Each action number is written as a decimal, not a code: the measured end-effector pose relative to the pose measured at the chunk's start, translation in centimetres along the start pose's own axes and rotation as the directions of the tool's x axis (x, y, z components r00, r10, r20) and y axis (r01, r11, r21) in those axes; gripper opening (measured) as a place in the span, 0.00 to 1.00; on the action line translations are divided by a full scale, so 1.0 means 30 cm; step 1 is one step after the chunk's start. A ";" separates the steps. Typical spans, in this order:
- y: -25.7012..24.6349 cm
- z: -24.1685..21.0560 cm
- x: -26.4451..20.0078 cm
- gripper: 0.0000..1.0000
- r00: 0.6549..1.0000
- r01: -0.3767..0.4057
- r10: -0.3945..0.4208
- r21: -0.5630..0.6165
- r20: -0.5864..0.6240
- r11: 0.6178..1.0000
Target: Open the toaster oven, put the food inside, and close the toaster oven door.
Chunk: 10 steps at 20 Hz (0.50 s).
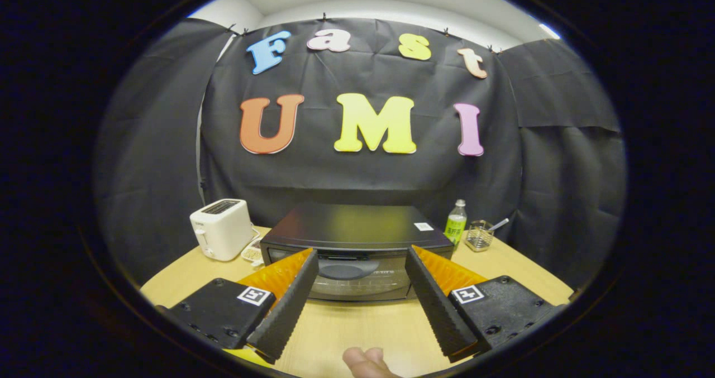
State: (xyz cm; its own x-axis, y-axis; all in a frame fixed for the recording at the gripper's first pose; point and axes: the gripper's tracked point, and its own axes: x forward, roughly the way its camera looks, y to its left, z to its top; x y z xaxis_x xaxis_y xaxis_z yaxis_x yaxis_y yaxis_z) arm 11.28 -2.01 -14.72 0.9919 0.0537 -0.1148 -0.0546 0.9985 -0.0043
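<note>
A black toaster oven [357,230] stands on the wooden table [357,328], just ahead of my fingers, with its glass door [352,280] closed and upright. A dark handle sits at the top of the door. My gripper [362,255] is open, its two fingers spread wide, their tips in front of the left and right parts of the door, not touching it as far as I can tell. Nothing lies between the fingers. A fingertip of a person's hand [366,362] shows below the gripper.
A white slot toaster [221,228] stands left of the oven, with a small dish [252,252] beside it. Right of the oven are a green-labelled bottle [456,223] and a clear glass [479,235] with a spoon in it. Bare tabletop lies between the fingers.
</note>
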 end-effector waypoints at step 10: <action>-0.061 0.141 -0.428 1.00 0.995 0.019 -0.023 0.048 0.100 0.999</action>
State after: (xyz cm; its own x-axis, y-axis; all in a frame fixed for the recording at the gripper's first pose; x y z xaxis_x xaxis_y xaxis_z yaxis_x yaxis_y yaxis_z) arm -0.87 -4.48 -9.02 0.9994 0.0310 -0.0149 -0.0304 0.9987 0.0412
